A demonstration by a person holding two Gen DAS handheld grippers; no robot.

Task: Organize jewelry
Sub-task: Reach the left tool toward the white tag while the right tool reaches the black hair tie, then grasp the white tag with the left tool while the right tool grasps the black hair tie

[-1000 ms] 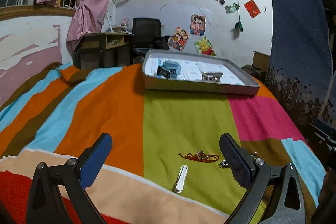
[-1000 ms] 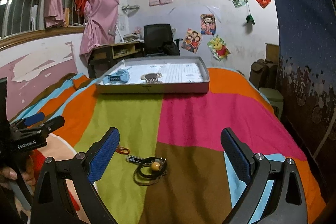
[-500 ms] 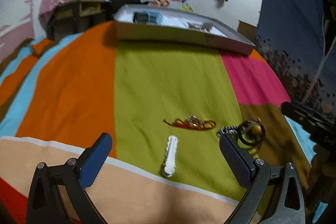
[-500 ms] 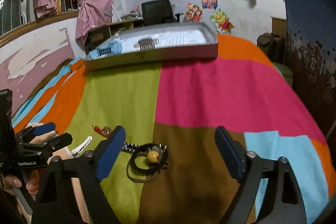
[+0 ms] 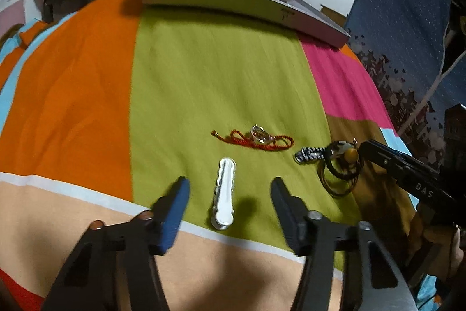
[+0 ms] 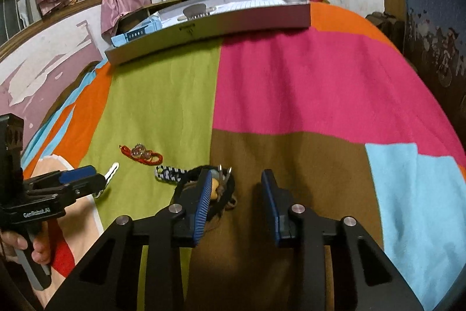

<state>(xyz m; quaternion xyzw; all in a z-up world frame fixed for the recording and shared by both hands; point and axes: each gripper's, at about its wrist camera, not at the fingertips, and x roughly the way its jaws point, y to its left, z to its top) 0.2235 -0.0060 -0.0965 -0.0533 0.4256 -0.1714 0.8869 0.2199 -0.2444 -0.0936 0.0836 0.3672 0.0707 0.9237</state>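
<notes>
On the striped bedspread a white hair clip lies between the fingers of my left gripper, which is open and straddles it without touching. Beyond it lies a red cord bracelet with a clear charm. To the right is a black cord necklace with an orange bead and a black-and-white striped piece. My right gripper is open and low over the bed. The black cord necklace sits at its left finger, partly hidden behind it. The hair clip and bracelet lie to the left.
A grey tray stands at the far end of the bed with a blue item and a comb-like clip in it. A hand holds the left tool at the left. A desk and chair stand behind the tray.
Both grippers have tilted down and come closer to the bed. Their jaws have narrowed, the left around the white clip, the right beside the beaded cord.
</notes>
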